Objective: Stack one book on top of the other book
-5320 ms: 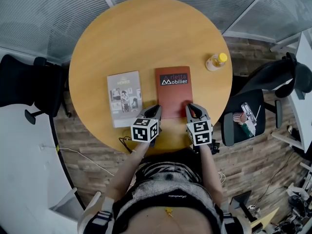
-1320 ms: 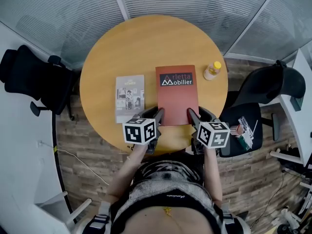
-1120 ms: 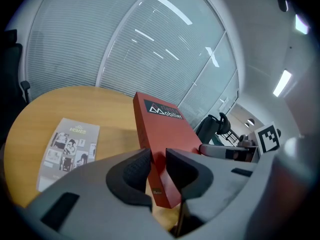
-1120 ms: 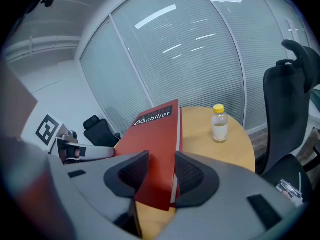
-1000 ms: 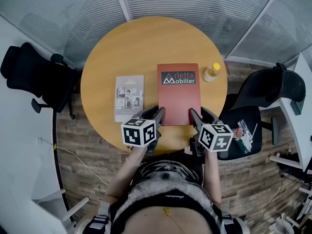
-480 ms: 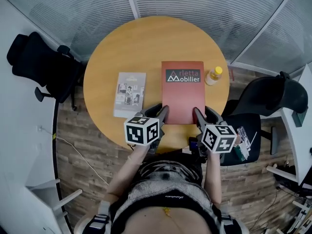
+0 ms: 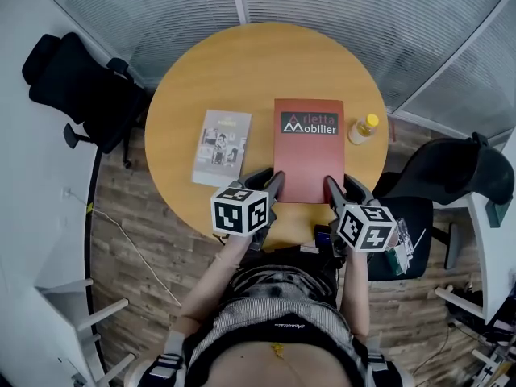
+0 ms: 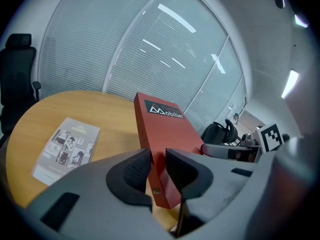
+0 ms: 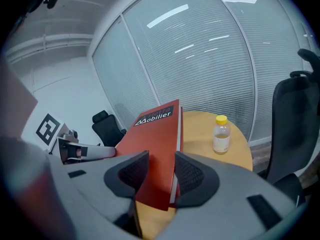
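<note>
**On the round table: both grippers hold the red book**

On the round wooden table (image 7: 266, 63) there are two books and one bottle. The red book (image 7: 308, 147) has white letters on a black patch at its far end. Its near end sits at the edge of the table, close to the person.

The left gripper (image 8: 157, 166) has its jaws closed on the near left corner of the red book. One pad presses on each side of the cover. The right gripper (image 9: 161, 171) does the same on the near right corner, and its pads squeeze the book too. So both grippers hold the same book by its near end. That end looks lifted a little off the wood. I cannot tell if the far end touches the table.

The grey book (image 7: 222, 135) lies flat on the table, to the left of the red book. It has small pictures on its cover. It does not touch the red book, and bare wood shows between them. No gripper touches it.

The bottle (image 9: 220, 134) stands upright just beside the far right corner of the red book, near the table's edge. It is clear, with a yellow cap shut on top. Some pale yellow drink is inside it. How full it is, I cannot tell.

Black chairs (image 7: 76, 87) stand on the floor around the table.
</note>
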`<act>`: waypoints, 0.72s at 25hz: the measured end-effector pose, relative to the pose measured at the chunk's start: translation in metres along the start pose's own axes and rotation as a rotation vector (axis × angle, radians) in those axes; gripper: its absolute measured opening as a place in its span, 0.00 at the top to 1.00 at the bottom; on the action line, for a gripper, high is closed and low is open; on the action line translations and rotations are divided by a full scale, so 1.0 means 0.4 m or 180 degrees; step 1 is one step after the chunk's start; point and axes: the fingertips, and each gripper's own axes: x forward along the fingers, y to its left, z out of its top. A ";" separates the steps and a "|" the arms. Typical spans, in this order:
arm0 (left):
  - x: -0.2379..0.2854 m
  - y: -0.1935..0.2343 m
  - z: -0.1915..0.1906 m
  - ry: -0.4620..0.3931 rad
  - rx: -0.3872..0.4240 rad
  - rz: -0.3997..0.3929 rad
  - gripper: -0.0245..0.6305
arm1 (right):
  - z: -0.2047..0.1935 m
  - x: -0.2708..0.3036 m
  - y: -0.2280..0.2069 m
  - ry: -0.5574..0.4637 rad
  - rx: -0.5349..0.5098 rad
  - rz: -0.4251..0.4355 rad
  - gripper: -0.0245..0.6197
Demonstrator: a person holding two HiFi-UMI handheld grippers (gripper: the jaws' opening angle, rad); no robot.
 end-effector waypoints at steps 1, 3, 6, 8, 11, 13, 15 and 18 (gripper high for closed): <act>-0.002 0.008 0.000 0.0006 -0.0001 -0.0010 0.83 | -0.001 0.004 0.006 0.0002 -0.0004 -0.0014 0.70; -0.007 0.027 0.002 0.0019 -0.0003 -0.0037 0.83 | -0.003 0.015 0.022 -0.0001 0.0003 -0.0054 0.70; -0.021 0.067 0.011 0.0040 0.0003 -0.0068 0.83 | -0.006 0.038 0.057 -0.0012 0.0046 -0.0113 0.70; -0.034 0.099 0.019 0.0055 0.0011 -0.0090 0.83 | -0.009 0.058 0.085 -0.0020 0.0077 -0.0148 0.70; -0.059 0.150 0.029 0.0082 0.0016 -0.0136 0.83 | -0.011 0.087 0.135 -0.0029 0.0103 -0.0200 0.70; -0.078 0.185 0.038 0.0098 0.0015 -0.0167 0.83 | -0.011 0.106 0.171 -0.0037 0.0113 -0.0231 0.70; -0.097 0.218 0.045 0.0111 0.0020 -0.0188 0.83 | -0.012 0.124 0.205 -0.0047 0.0125 -0.0256 0.70; -0.123 0.262 0.052 0.0115 0.0032 -0.0210 0.83 | -0.018 0.148 0.250 -0.0060 0.0151 -0.0285 0.69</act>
